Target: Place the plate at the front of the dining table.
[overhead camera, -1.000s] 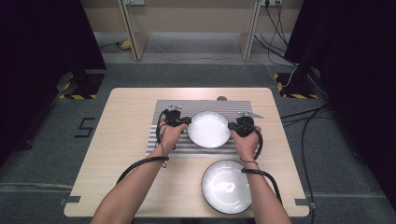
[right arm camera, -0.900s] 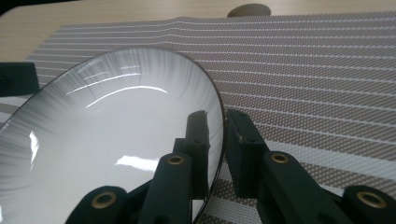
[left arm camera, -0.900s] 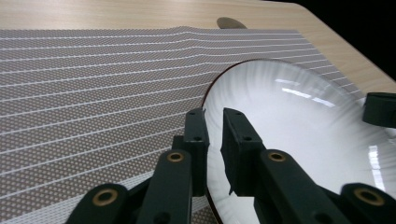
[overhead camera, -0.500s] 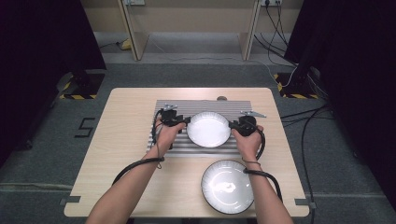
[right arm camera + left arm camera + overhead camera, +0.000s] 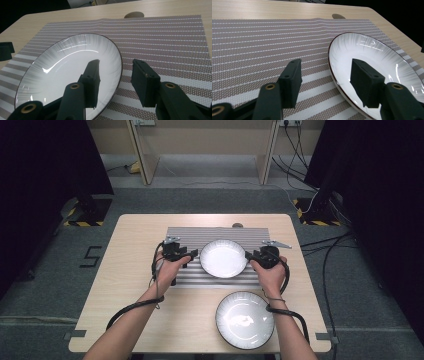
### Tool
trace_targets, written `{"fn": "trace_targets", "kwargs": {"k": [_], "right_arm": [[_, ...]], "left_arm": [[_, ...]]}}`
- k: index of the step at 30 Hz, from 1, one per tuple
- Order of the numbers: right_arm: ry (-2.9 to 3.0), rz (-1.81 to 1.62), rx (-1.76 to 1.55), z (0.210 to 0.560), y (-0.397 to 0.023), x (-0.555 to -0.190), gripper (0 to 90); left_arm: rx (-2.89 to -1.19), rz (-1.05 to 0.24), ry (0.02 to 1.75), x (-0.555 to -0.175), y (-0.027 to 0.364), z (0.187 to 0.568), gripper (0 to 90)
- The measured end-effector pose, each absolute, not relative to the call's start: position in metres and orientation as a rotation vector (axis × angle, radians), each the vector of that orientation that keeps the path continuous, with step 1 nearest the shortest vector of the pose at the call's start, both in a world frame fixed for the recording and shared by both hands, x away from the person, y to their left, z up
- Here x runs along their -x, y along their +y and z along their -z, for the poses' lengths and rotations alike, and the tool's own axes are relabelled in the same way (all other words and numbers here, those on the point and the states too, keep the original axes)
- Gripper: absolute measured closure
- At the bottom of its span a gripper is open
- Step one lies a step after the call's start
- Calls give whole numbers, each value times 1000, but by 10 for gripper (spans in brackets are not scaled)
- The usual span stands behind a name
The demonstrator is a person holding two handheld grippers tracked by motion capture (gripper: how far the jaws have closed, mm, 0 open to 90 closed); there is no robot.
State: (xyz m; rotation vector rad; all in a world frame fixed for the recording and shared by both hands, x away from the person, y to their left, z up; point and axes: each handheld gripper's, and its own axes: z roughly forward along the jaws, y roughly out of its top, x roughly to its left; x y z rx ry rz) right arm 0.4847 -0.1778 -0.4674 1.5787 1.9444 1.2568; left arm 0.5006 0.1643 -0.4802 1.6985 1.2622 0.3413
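- The pale wooden bench [image 5: 140, 320] stands on grey carpet, with dark curtains at either side of the room and cables on the floor at the right.
- A striped mat [image 5: 200, 236] lies across the far half of the bench; a small round disc [image 5: 237, 225] sits on the wood just beyond its far edge.
- The left tool [image 5: 192, 256] is at the left rim of the white plate [image 5: 223, 258], which rests in the middle of the mat. Its jaws have just been opening and stand wide: one over the mat, the other over the plate's inside, the rim between them with no pad pressing on it.
- The right tool [image 5: 249, 256] is at the plate's right rim. Its jaws have also just been opening; they straddle the rim, wide apart and gripping nothing.
- A second plate [image 5: 245, 320] lies on bare wood near the person's right forearm, close to the near edge.
- The left gripper view shows a ripple in the mat [image 5: 317, 21]; the right gripper view shows the plate's thin dark edge [image 5: 120, 60] and its fluted rim.
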Motion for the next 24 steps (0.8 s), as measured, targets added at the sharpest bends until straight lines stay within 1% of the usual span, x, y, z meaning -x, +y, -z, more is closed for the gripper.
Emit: {"fn": "trace_targets", "kwargs": {"k": [3, 8, 24], "right_arm": [[1956, -1252, -1578, 468, -179, -481, 576], [1952, -1252, -1587, 468, -183, -476, 568], [1951, -1254, -1579, 459, -205, -449, 552]], "left_arm": [[-1719, -350, 1240, -496, 165, 478, 378], [-1736, -366, 1204, -489, 167, 472, 373], [-1779, -395, 1125, -463, 185, 457, 389]]}}
